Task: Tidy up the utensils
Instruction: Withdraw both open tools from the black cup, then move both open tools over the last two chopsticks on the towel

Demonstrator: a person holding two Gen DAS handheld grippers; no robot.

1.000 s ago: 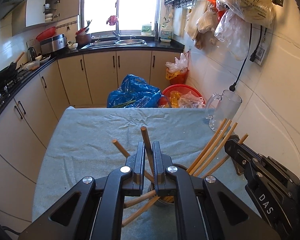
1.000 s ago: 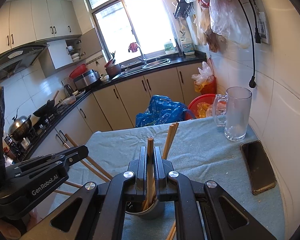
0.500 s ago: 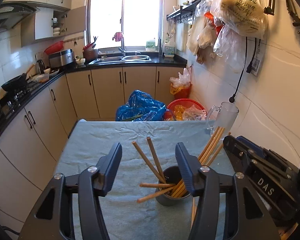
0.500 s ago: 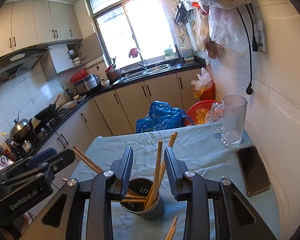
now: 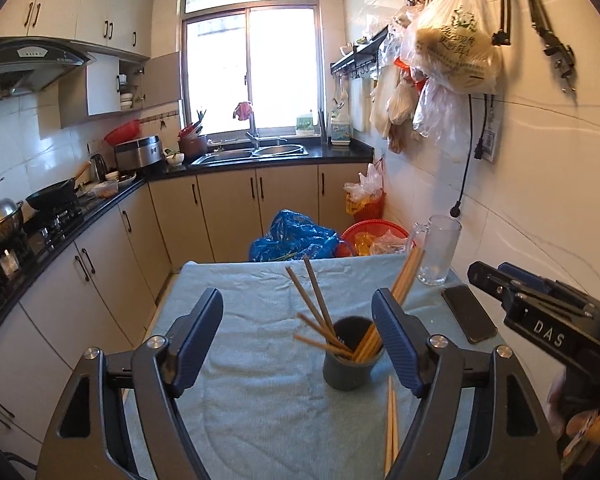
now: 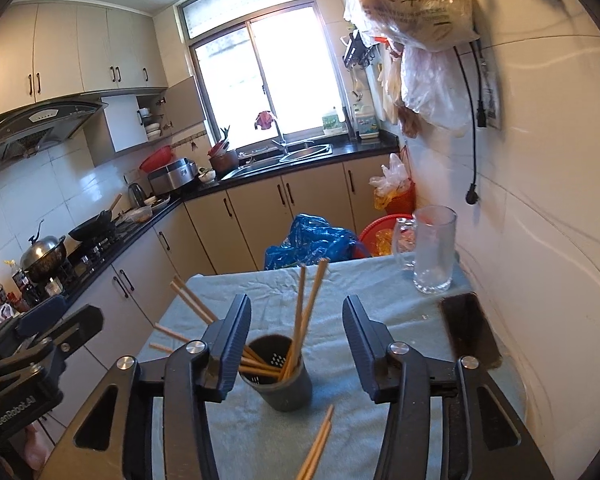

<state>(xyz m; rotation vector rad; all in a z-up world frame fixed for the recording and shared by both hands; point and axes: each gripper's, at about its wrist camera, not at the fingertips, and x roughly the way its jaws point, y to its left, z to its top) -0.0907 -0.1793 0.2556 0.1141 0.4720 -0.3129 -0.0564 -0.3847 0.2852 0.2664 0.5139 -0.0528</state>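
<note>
A dark grey utensil cup [image 5: 350, 364] stands on the blue-grey cloth [image 5: 260, 408] and holds several wooden chopsticks [image 5: 318, 300] leaning out at angles. It also shows in the right wrist view [image 6: 278, 376] with its chopsticks [image 6: 306, 308]. A loose pair of chopsticks [image 5: 391, 420] lies on the cloth in front of the cup, seen too in the right wrist view [image 6: 316, 448]. My left gripper [image 5: 298, 316] is open and empty, raised behind the cup. My right gripper [image 6: 296, 320] is open and empty, the cup between its jaws in view.
A glass mug [image 5: 438, 250] stands at the table's far right, with a black phone [image 5: 468, 318] lying near it by the tiled wall. Beyond the table's far edge are a blue bag [image 5: 296, 238] and a red basket [image 5: 374, 232]. Kitchen cabinets run along the left.
Both grippers were shut on chopsticks over the cup a second ago. They have opened wide, dropped the chopsticks into the cup and pulled back and up.
</note>
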